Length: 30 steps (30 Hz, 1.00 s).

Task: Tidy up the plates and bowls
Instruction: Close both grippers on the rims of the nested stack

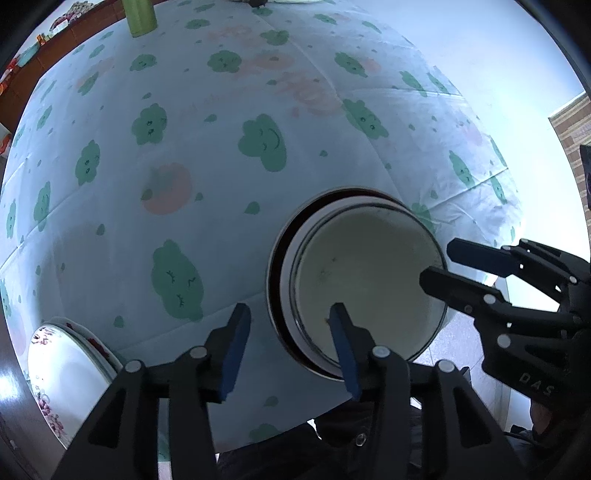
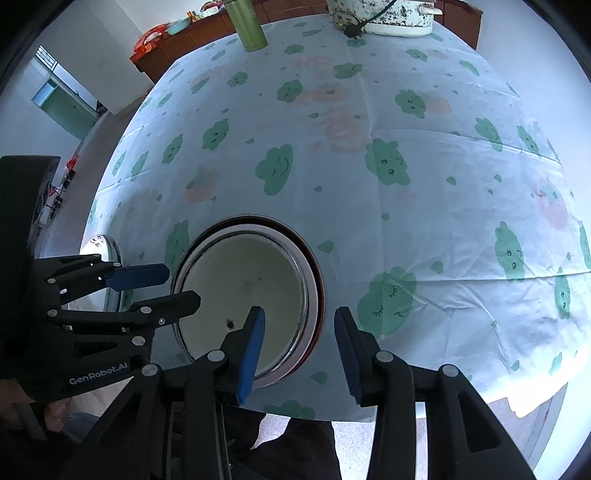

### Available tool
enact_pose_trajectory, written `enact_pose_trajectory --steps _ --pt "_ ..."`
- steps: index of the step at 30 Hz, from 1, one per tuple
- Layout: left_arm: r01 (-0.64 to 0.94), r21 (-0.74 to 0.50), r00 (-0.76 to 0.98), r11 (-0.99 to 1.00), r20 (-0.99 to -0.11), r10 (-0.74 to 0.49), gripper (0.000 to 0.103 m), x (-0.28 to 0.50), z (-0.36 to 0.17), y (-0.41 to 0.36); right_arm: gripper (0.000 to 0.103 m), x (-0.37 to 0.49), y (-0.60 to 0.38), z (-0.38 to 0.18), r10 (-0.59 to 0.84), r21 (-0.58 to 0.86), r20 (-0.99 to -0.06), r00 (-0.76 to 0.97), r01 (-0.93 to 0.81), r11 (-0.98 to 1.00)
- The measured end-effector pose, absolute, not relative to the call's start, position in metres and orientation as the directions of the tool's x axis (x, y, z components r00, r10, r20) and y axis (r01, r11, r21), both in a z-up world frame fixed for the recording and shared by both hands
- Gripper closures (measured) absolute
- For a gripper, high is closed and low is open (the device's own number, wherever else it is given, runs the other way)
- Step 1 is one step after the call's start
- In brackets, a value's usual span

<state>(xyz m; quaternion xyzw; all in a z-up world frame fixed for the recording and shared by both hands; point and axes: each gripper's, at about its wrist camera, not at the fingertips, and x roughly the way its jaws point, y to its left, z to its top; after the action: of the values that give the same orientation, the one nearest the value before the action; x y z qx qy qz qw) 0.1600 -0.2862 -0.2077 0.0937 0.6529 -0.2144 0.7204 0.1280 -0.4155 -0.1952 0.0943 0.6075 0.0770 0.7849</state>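
A stack of nested bowls (image 1: 369, 280) with a cream inside and a dark red outer rim stands near the table's front edge; it also shows in the right wrist view (image 2: 247, 291). My left gripper (image 1: 291, 321) is open, its jaws either side of the stack's near left rim. My right gripper (image 2: 301, 325) is open, its jaws either side of the near right rim; it also shows in the left wrist view (image 1: 436, 264). Neither grips anything. A floral plate (image 1: 66, 369) lies at the table's left edge, also in the right wrist view (image 2: 107, 266).
The table has a pale blue cloth (image 2: 369, 166) with green clouds. A green bottle (image 2: 251, 26) and a white cooker (image 2: 399, 14) with a black plug stand at the far edge. A wooden cabinet (image 2: 177, 40) is behind.
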Motion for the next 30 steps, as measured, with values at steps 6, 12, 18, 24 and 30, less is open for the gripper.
enact_pose_trajectory --steps 6,12,18,24,30 --pt "0.42 -0.162 0.023 0.893 -0.982 -0.189 0.057 0.158 -0.217 -0.285 0.061 0.126 -0.416 -0.208 0.261 0.268 -0.939 0.222 0.0 0.963" --pt "0.417 -0.17 0.006 0.893 -0.982 -0.19 0.057 0.157 -0.222 -0.287 0.061 0.126 -0.415 -0.212 0.274 0.281 -0.938 0.212 0.003 0.96" --pt "0.413 -0.211 -0.027 0.886 -0.975 -0.22 0.058 0.157 -0.23 -0.287 0.07 0.127 -0.417 -0.218 0.281 0.29 -0.939 0.199 0.016 0.957" --pt "0.418 -0.224 -0.025 0.88 -0.972 -0.235 0.061 0.158 -0.228 -0.287 0.078 0.128 -0.418 -0.218 0.272 0.281 -0.941 0.203 0.016 0.96" --pt "0.437 -0.195 0.003 0.878 -0.976 -0.218 0.065 0.156 -0.221 -0.29 0.079 0.129 -0.418 -0.218 0.258 0.266 -0.945 0.198 0.012 0.964"
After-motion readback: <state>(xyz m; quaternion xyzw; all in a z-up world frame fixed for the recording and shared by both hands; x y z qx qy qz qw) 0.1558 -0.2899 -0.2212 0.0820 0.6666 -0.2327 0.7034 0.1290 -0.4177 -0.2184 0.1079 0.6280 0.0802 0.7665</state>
